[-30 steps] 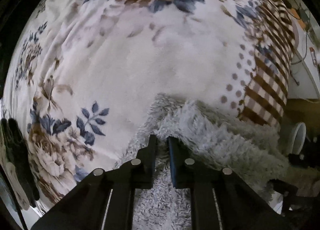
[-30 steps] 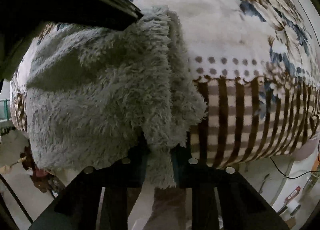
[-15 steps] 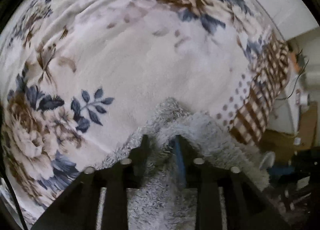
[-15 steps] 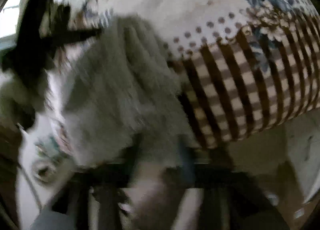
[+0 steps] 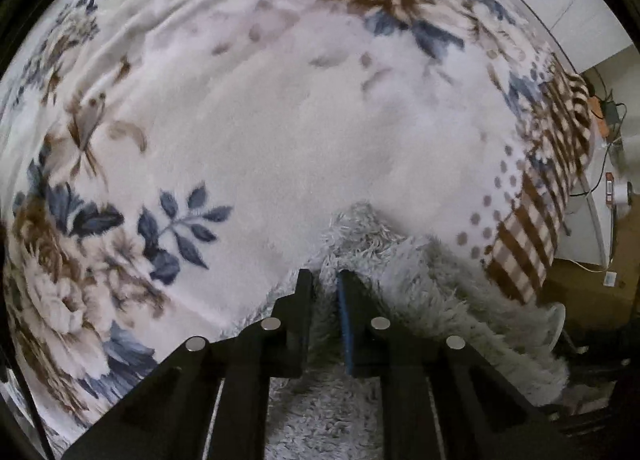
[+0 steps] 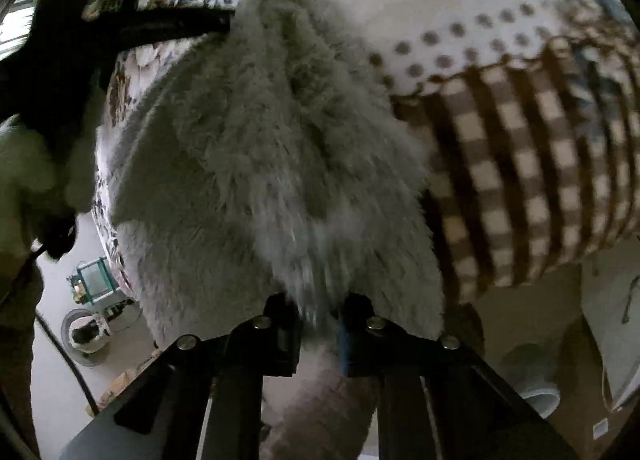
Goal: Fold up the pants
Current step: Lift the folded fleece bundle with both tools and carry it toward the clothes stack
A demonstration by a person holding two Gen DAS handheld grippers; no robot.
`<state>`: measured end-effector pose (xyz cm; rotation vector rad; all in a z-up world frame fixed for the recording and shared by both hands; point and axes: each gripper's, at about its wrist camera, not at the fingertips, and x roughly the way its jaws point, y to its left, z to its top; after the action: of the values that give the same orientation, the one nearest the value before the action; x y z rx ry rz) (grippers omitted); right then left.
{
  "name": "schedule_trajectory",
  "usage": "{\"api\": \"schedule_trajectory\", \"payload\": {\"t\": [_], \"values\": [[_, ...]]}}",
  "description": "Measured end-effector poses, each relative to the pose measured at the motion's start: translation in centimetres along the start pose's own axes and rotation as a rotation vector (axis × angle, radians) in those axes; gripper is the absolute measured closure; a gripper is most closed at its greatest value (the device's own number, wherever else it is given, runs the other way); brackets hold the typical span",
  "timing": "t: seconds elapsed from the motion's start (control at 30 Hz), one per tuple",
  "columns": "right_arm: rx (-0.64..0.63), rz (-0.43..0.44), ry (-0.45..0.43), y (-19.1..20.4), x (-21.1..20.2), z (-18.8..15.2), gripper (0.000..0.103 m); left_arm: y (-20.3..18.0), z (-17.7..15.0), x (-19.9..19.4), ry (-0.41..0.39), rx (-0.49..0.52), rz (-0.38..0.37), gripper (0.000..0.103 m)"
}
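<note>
The left gripper (image 5: pixel 325 280) is pointing down at the bed, its jaws closing with a fold of the grey fluffy pants (image 5: pixel 384 260) pinched between them; the pile is bulging up between the black fingers (image 5: pixel 303 292) and spreading away to the right and below. The right gripper (image 6: pixel 320 306) is angling downward at the bed's edge, its jaws likewise closing on a tuft of the same pants (image 6: pixel 272 147), the fabric squeezed between the pads and fanning out beyond them into a broad bunched mound. The pants are lying at the edge of the floral blanket (image 5: pixel 260 131), partly on its white field and partly hanging over the side, just beside the brown checked border (image 6: pixel 520 163) and its row of brown dots. In the right wrist view the left gripper (image 6: pixel 176 25) is showing as a dark bar meeting the far end of the garment. Beyond the bed, a white round object (image 6: pixel 86 330) is sitting on the pale floor (image 6: pixel 56 388), and a small label near the right wall is too small to read; no writing is legible anywhere.
</note>
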<state>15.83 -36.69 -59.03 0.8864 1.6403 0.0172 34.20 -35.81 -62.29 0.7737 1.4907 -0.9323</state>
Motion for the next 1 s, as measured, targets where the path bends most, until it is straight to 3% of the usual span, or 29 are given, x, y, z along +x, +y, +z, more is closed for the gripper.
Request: {"api": "schedule_trajectory", "payload": {"t": [0.17, 0.23, 0.27, 0.3, 0.37, 0.43, 0.53, 0.63, 0.73, 0.87, 1.0], "values": [[0.045, 0.03, 0.055, -1.6, 0.8, -0.1, 0.089, 1.4, 0.0, -0.7, 0.007, -0.07, -0.07, 0.087], [0.024, 0.048, 0.072, -1.6, 0.8, 1.5, 0.065, 2.6, -0.7, -3.2, -0.031, -0.107, -0.068, 0.078], [0.009, 0.046, 0.075, -1.3, 0.3, 1.5, 0.03, 3.1, -1.2, -4.5, -0.067, -0.143, -0.104, 0.071], [0.001, 0.051, 0.063, -1.4, -0.3, 2.3, 0.01, 3.7, -2.1, -6.0, -0.12, -0.19, -0.119, 0.064], [-0.029, 0.056, 0.004, -1.2, -2.0, 2.7, 0.01, 5.1, -4.5, -8.7, -0.219, -0.284, -0.124, 0.0], [-0.051, 0.036, -0.034, -1.2, -3.0, 3.5, 0.009, 6.4, -6.8, -10.7, -0.301, -0.37, -0.115, 0.0], [-0.075, 0.041, -0.095, -1.4, -3.9, 6.3, 0.007, 9.1, -13.0, -12.3, -0.384, -0.571, -0.144, 0.0], [-0.125, 0.103, -0.094, -1.3, -3.0, 9.6, 0.006, 10.6, -19.1, -10.8, -0.406, -0.779, -0.218, 0.0], [-0.216, 0.16, -0.084, -0.7, -1.8, 11.1, 0.006, 10.8, -23.8, -8.1, -0.403, -0.924, -0.283, 0.0], [-0.252, 0.159, 0.029, -0.9, 2.4, 12.0, 0.004, 10.1, -27.9, -3.9, -0.367, -1.032, -0.373, 0.0], [-0.201, 0.225, 0.146, -2.1, 6.2, 13.0, 0.002, 9.9, -29.2, 0.2, -0.374, -1.107, -0.495, 0.0]]}}
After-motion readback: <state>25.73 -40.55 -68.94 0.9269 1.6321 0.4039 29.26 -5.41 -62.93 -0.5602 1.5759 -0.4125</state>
